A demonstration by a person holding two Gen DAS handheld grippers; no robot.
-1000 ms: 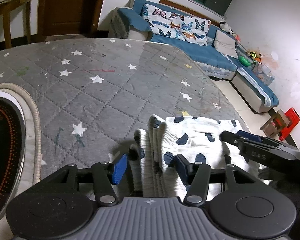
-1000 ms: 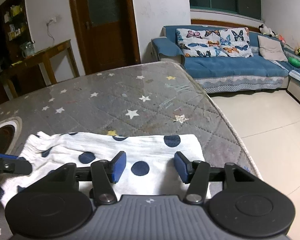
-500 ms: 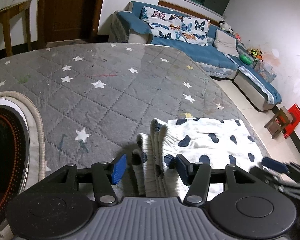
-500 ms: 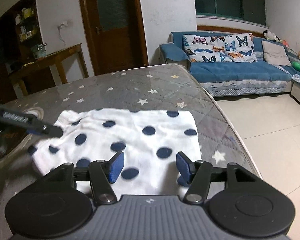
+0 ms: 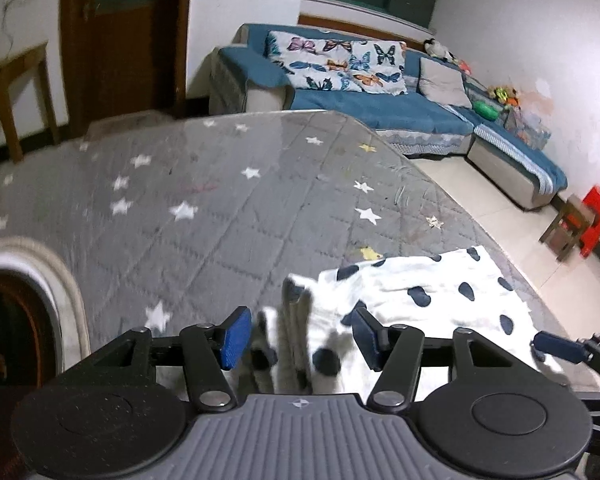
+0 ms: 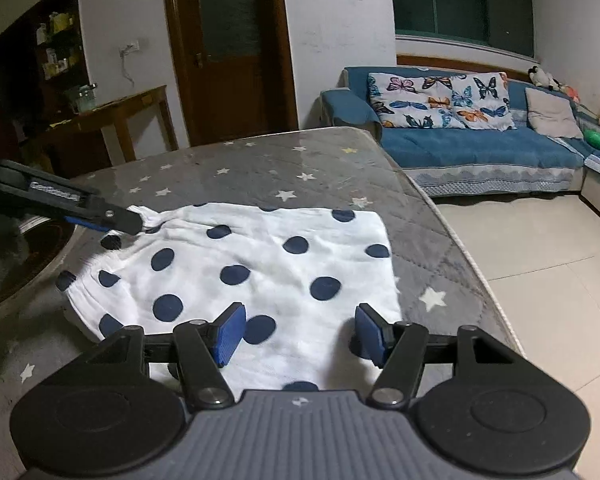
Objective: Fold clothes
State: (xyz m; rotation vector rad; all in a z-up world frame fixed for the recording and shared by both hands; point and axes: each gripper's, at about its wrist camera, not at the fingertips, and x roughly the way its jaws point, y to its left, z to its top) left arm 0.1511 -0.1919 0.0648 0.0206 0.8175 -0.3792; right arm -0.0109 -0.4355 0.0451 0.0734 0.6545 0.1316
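Where the star-quilted mattress [image 6: 260,168] ends — tiled floor [image 6: 540,248], blue sofa [image 6: 480,148].

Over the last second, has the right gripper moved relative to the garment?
Yes. The right gripper has pulled back toward the near edge of the garment; more spotted cloth and more of the table now show ahead.
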